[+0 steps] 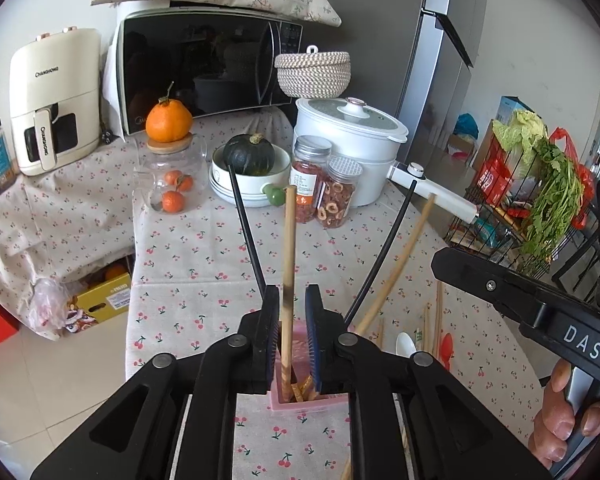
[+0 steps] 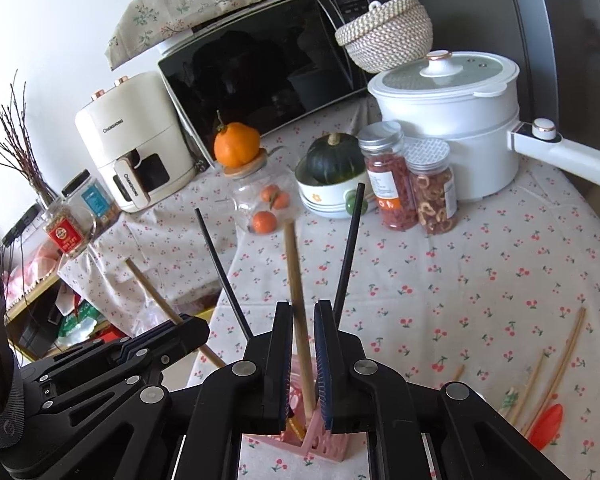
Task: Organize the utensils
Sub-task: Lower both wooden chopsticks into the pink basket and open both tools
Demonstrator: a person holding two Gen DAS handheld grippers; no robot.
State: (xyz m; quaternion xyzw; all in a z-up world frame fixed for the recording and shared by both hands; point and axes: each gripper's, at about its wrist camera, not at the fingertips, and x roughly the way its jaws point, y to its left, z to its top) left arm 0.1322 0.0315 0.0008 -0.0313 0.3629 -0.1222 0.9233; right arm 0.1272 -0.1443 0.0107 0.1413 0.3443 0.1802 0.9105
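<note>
A pink utensil holder (image 1: 304, 400) stands on the cherry-print tablecloth and holds two black chopsticks (image 1: 246, 232) and wooden chopsticks. My left gripper (image 1: 292, 296) sits over the holder, jaws a little apart around an upright wooden chopstick (image 1: 288, 264) without clearly pinching it. My right gripper (image 2: 303, 308) is also over the holder (image 2: 320, 444), jaws slightly apart around a wooden chopstick (image 2: 294, 280) that looks blurred. More wooden chopsticks (image 2: 556, 368), a white spoon (image 1: 405, 344) and a red spoon (image 2: 546, 426) lie on the cloth to the right.
At the back stand a microwave (image 1: 204, 68), an air fryer (image 1: 56, 100), a glass jar (image 1: 172, 176) with an orange on its lid, a bowl with a green squash (image 1: 250, 156), two snack jars (image 1: 324, 184) and a white pot (image 1: 348, 144). A wire rack of vegetables (image 1: 532, 200) is on the right.
</note>
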